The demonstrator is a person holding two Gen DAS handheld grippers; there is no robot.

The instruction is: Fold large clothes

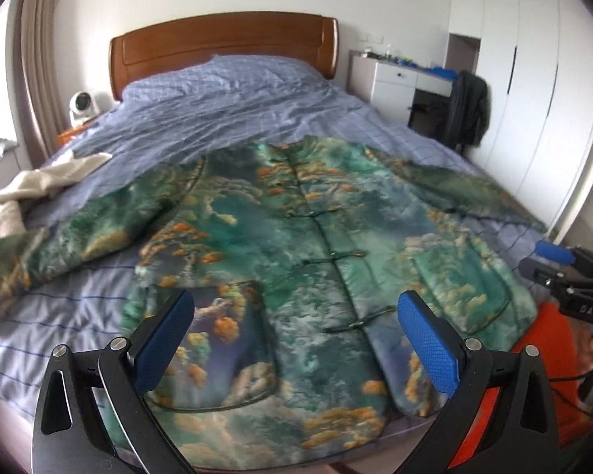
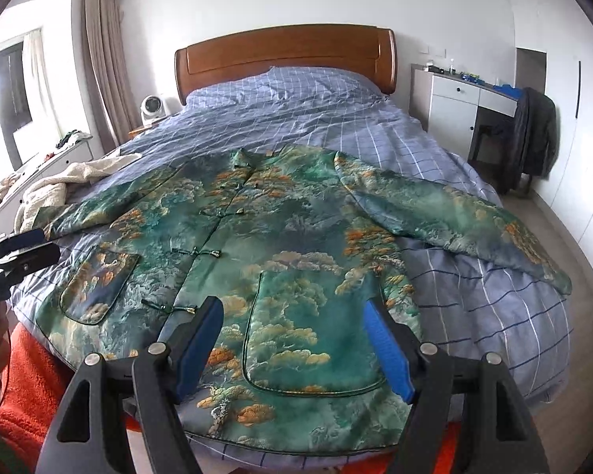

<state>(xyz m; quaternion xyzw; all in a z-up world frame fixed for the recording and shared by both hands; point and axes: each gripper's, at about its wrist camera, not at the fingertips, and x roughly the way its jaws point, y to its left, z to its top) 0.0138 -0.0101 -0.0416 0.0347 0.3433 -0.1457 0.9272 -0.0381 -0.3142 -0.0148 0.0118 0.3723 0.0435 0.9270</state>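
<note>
Jacket (image 1: pixel 296 260), a large green garment printed with clouds and orange trees, is lying face up and buttoned on the bed (image 1: pixel 225 118), sleeves spread to either side and hem toward the person. Both tools are hovering over the hem end: the left gripper (image 1: pixel 296 339) and the right gripper (image 2: pixel 292 347) are each standing with fingers apart and nothing between them. Judging from this layout, the first fold is about to begin; it would go best by pinching a sleeve (image 2: pixel 474 221) near the cuff, lifting it just clear, and laying it flat across the chest without dragging the body or bunching the slippery fabric.
</note>
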